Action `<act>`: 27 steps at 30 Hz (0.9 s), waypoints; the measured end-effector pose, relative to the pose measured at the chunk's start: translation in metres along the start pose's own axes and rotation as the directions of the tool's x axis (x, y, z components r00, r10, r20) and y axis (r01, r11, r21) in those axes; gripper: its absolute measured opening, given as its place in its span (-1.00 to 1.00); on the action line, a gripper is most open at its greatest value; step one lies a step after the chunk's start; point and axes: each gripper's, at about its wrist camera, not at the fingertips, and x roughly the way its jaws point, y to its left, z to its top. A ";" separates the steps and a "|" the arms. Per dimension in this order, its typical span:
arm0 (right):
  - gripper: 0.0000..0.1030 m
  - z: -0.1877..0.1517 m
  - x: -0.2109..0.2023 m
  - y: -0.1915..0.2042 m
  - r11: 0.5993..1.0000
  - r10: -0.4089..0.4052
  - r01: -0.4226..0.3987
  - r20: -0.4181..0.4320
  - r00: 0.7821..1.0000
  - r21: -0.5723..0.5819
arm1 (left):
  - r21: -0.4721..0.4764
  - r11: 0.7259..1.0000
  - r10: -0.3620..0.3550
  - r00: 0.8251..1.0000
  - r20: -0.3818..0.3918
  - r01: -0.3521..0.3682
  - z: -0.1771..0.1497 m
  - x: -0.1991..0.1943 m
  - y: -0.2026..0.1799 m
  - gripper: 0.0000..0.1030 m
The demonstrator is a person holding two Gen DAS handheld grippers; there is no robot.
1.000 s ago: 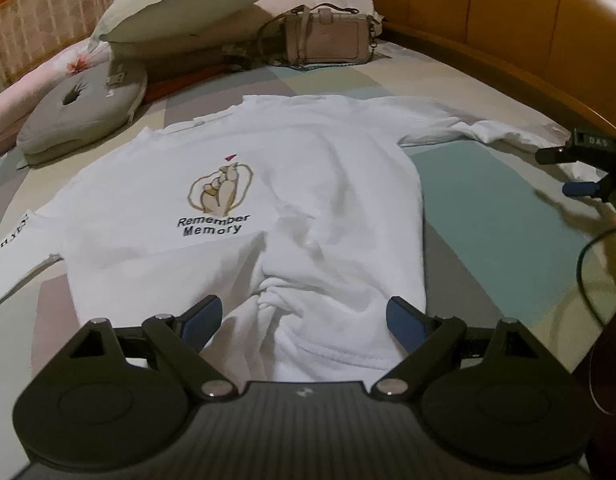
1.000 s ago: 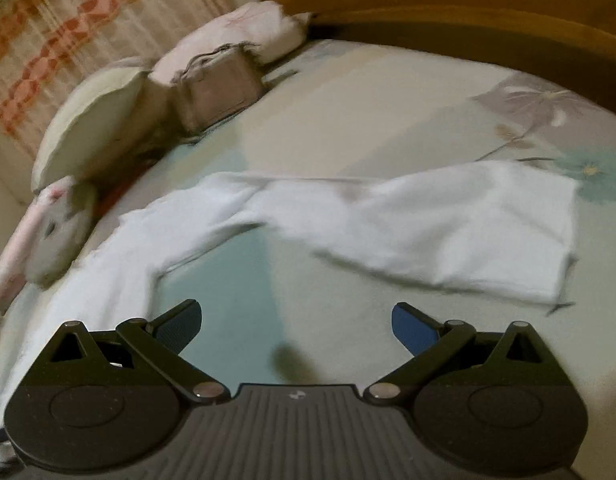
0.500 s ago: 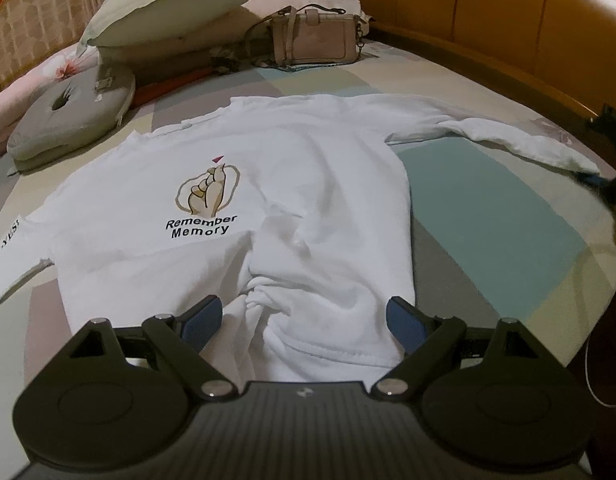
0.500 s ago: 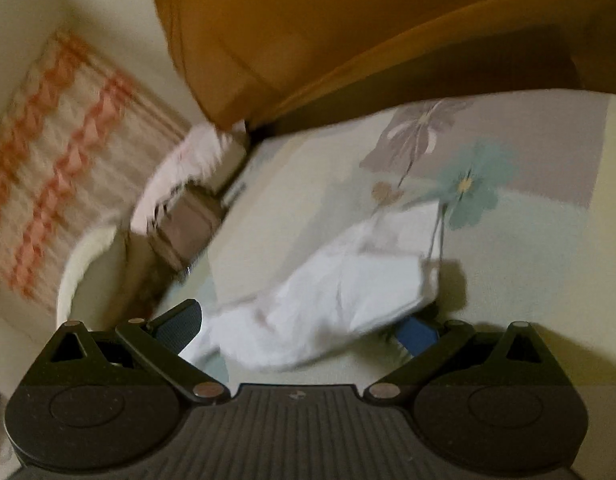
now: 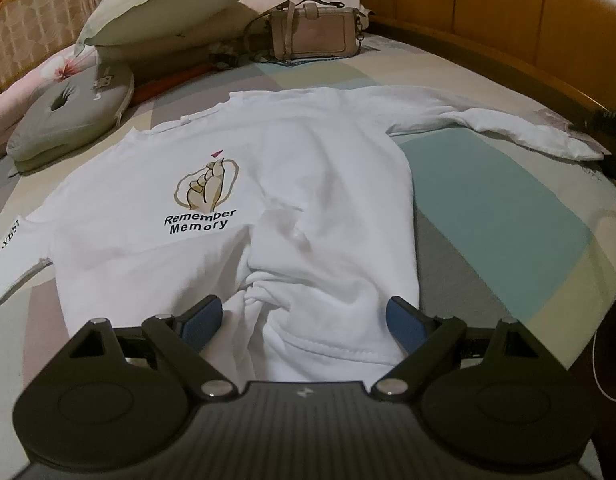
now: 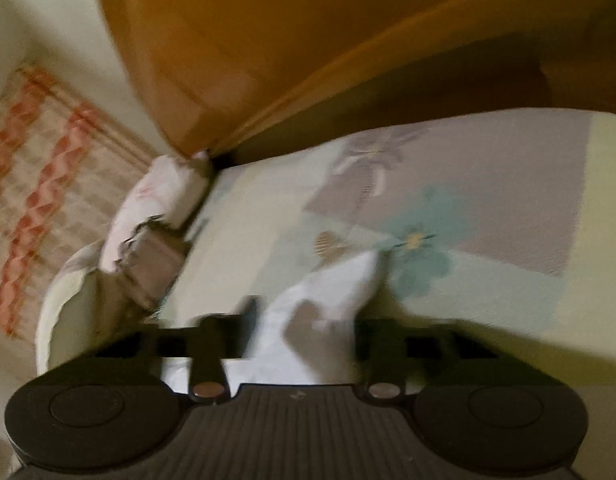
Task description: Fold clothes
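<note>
At the far left of the bed (image 5: 508,216), a grey cushion (image 5: 67,120) with a hole in it lies against a pale pillow (image 5: 163,12), out of the way of the working space. Beside them, toward the headboard (image 5: 508,20), a pinkish handbag (image 5: 314,32) stands upright and shut, so what it holds cannot be seen.

The white sweatshirt (image 5: 308,184) is spread front-up across the middle of the bed, print showing, its left sleeve (image 5: 7,252) running off the picture's edge. The body is laid flat, probably so that the sides can be folded in cleanly, though a bunched ridge sits near the hem. The left tongs (image 5: 303,316) hover just above that hem with the jaws wide apart, gripping nothing; placed there, they look ready either to smooth the wrinkle or to take the hem.

Further right, the other sleeve (image 5: 508,132) stretches out toward the bed's edge. The right tongs (image 6: 303,320) are at its cuff: in the blurred right wrist view the white cloth (image 6: 328,300) runs between the jaws, which stand close on either side and seem clamped on it. Holding the cuff would let the sleeve be carried across the body.
</note>
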 end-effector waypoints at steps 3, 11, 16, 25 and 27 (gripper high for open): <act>-0.90 0.007 0.003 0.004 0.997 -0.047 0.047 -0.001 0.999 -0.056 | -0.003 1.000 0.001 1.000 0.000 -0.001 0.001 -0.001 0.001 0.73; -0.90 0.044 0.010 0.054 0.935 -0.126 0.147 0.086 0.988 -0.321 | 0.001 1.000 0.008 1.000 -0.007 -0.008 0.002 0.000 0.001 0.73; -0.90 0.068 0.021 0.077 0.875 -0.171 0.210 0.127 0.977 -0.435 | 0.005 1.000 0.010 1.000 -0.007 -0.010 0.004 0.000 0.001 0.73; -0.66 0.054 0.031 0.085 0.764 -0.315 0.360 0.178 0.932 -0.535 | -0.005 1.000 0.009 1.000 0.001 -0.009 0.005 -0.004 0.008 0.73; -0.51 0.049 0.028 0.090 0.740 -0.332 0.383 0.196 0.923 -0.553 | 0.001 1.000 0.012 1.000 0.004 -0.012 0.006 -0.006 0.008 0.73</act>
